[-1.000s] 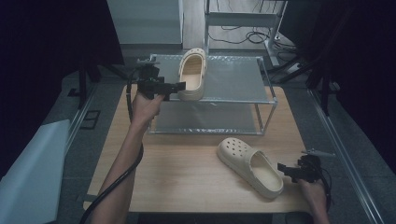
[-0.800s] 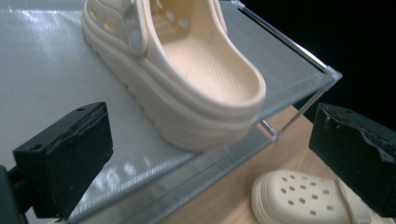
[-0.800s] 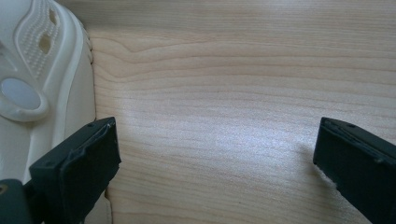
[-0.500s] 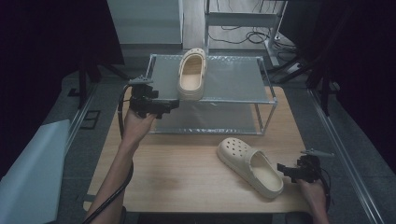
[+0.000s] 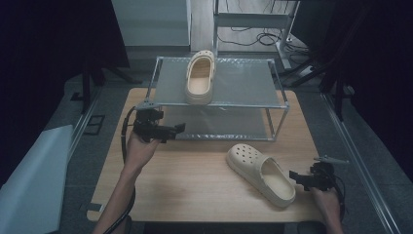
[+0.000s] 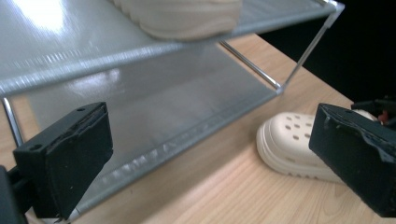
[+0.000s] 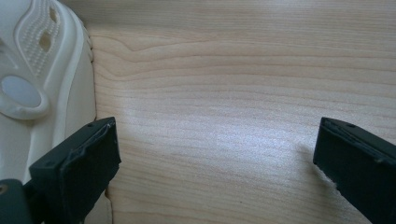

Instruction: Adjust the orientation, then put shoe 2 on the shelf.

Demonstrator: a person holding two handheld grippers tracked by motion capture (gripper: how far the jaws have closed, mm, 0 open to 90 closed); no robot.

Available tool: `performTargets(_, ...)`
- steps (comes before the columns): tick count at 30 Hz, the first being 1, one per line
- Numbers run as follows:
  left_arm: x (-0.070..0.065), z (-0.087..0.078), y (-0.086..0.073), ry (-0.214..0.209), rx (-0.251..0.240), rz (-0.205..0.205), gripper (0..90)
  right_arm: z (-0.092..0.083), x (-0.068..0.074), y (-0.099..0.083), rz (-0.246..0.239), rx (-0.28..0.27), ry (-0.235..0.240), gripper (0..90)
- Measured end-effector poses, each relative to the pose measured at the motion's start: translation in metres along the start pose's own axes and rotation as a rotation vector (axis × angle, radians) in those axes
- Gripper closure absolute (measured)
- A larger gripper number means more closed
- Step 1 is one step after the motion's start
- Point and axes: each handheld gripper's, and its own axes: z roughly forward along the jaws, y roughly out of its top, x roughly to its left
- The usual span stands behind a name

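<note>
One cream clog (image 5: 200, 77) lies on the top shelf of a metal two-tier rack (image 5: 243, 102), its sole edge (image 6: 182, 16) seen from below in the left gripper view. A second cream clog (image 5: 261, 173) lies on the wooden table (image 5: 195, 180) at the front right, and its toe (image 6: 292, 144) faces the rack. My left gripper (image 5: 170, 131) is open and empty, hovering by the rack's front left corner. My right gripper (image 5: 298, 178) is open and empty beside the heel of the table clog (image 7: 42, 93), with bare wood between its jaws.
The rack's lower shelf (image 6: 154, 112) is bare. Dark stands and cables (image 5: 253, 36) lie behind the table. A pale sheet (image 5: 34, 180) lies on the floor at the left. Metal rails (image 5: 355, 161) run along the right side.
My left gripper has let go of the clog on the top shelf and drawn back toward the person, dropping to the rack's front left corner. The right gripper has stayed put.
</note>
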Motion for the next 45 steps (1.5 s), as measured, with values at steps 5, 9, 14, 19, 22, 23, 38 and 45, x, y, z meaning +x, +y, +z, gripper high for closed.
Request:
performTargets(5, -0.007, 0.004, -0.019, 0.002, 0.020, 0.021, 0.0, 0.000, 0.001, 0.000, -0.010, 0.006, -0.003, 0.4)
performTargets(9, -0.011, 0.008, -0.033, -0.016, 0.016, 0.021, 0.0, 0.000, 0.002, 0.000, -0.016, 0.007, -0.003, 0.3)
performTargets(14, -0.014, 0.012, -0.053, -0.009, 0.024, 0.024, 0.0, 0.000, 0.004, 0.000, -0.024, 0.014, -0.003, 0.3)
performTargets(19, -0.015, 0.014, -0.070, 0.017, 0.045, 0.039, 0.0, 0.001, 0.008, 0.000, -0.047, 0.018, -0.010, 0.0)
performTargets(22, -0.017, 0.017, -0.083, 0.041, 0.064, 0.052, 0.0, 0.001, 0.011, 0.001, -0.065, 0.026, -0.011, 0.0)
performTargets(23, -0.017, 0.018, -0.087, 0.049, 0.075, 0.059, 0.0, 0.002, 0.012, 0.001, -0.071, 0.030, -0.011, 0.0)
performTargets(38, -0.023, 0.039, -0.135, 0.149, 0.193, 0.113, 0.0, 0.001, 0.030, 0.000, -0.136, 0.069, -0.016, 1.0)
performTargets(45, -0.026, 0.049, -0.147, 0.170, 0.259, 0.134, 0.0, 0.003, 0.045, 0.000, -0.185, 0.086, -0.009, 0.9)
